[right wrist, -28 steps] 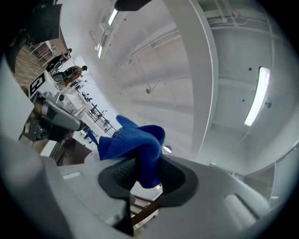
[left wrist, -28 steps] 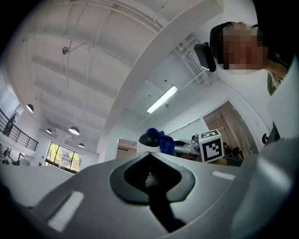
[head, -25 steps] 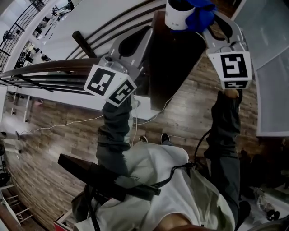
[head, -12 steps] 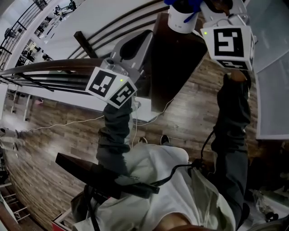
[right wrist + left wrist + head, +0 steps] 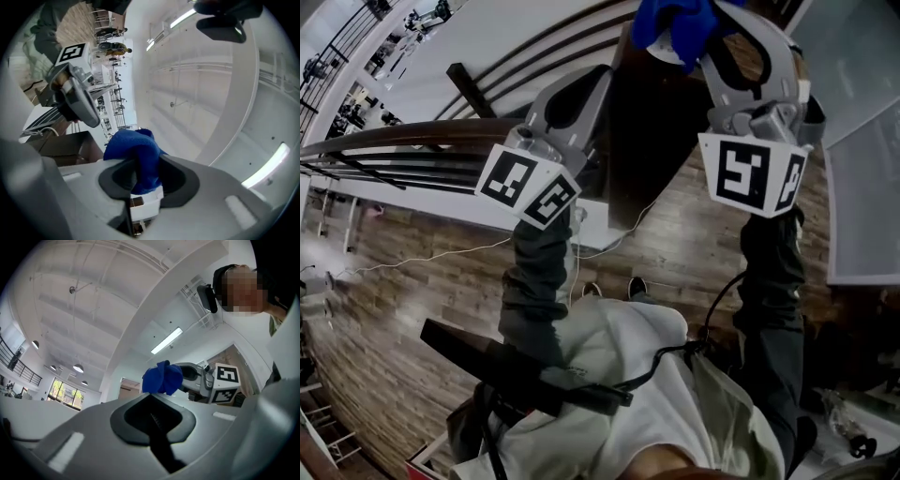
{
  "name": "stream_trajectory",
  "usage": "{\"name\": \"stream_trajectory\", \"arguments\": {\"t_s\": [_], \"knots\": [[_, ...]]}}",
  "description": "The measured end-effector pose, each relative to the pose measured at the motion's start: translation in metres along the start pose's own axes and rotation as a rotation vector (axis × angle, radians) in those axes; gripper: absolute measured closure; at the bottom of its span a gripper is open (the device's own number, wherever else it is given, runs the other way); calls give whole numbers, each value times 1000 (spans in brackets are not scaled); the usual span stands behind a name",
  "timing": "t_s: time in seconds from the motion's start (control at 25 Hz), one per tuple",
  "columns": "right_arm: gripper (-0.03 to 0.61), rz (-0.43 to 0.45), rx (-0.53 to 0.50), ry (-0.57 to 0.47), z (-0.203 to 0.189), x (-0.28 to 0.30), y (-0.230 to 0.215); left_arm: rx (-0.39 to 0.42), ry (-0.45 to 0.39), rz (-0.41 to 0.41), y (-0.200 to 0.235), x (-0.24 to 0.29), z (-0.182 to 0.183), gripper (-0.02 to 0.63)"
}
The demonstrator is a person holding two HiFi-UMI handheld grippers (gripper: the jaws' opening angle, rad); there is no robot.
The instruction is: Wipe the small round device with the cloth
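Fingers of right gripper [image 5: 140,183] clamp blue cloth [image 5: 133,146]; left gripper [image 5: 152,416] fingers closed together

A dark table [image 5: 652,141] stands on wooden floor [image 5: 412,309], white cable [image 5: 431,258] lying beside it.

Both sleeved arms extended forward, left gripper [image 5: 596,77] jaws apparently together, empty, right gripper [image 5: 705,42] clamped on cloth [image 5: 675,21]

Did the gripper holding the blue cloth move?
Yes. The right gripper, shut on the blue cloth, swung left over the dark table's far end.
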State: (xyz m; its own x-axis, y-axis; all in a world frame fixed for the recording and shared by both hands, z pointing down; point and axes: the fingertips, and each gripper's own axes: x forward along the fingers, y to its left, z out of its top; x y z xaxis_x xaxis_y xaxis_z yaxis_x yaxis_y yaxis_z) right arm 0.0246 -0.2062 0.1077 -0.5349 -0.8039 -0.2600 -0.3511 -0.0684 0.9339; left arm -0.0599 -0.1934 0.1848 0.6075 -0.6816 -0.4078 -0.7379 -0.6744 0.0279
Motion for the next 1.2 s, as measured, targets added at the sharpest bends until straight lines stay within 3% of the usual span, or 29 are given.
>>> {"name": "stream_trajectory", "arguments": {"t_s": [0.2,0.28,0.48,0.64,0.8,0.92,1.04,1.12,1.2], "knots": [[469,173,-108,-5,-4,-23,61,-13,1,-5,-1,-5,-6,611],[469,157,-104,-5,-2,-21,53,-16,4,-7,-1,-6,-8,611],[469,21,-88,26,9,15,-5,-19,5,2,2,-14,-7,611],[469,17,-71,35,21,32,5,-18,11,12,5,-25,-9,611],[469,160,-182,26,28,37,66,-7,10,45,19,-37,-8,611],[469,228,-193,38,28,27,91,3,5,65,25,-48,-2,611],[469,172,-76,-7,35,16,61,5,4,78,29,-55,3,611],[469,36,5,-55,37,16,17,4,2,82,34,-58,6,611],[469,-101,54,-33,25,17,-17,0,4,79,38,-61,6,611]]}}
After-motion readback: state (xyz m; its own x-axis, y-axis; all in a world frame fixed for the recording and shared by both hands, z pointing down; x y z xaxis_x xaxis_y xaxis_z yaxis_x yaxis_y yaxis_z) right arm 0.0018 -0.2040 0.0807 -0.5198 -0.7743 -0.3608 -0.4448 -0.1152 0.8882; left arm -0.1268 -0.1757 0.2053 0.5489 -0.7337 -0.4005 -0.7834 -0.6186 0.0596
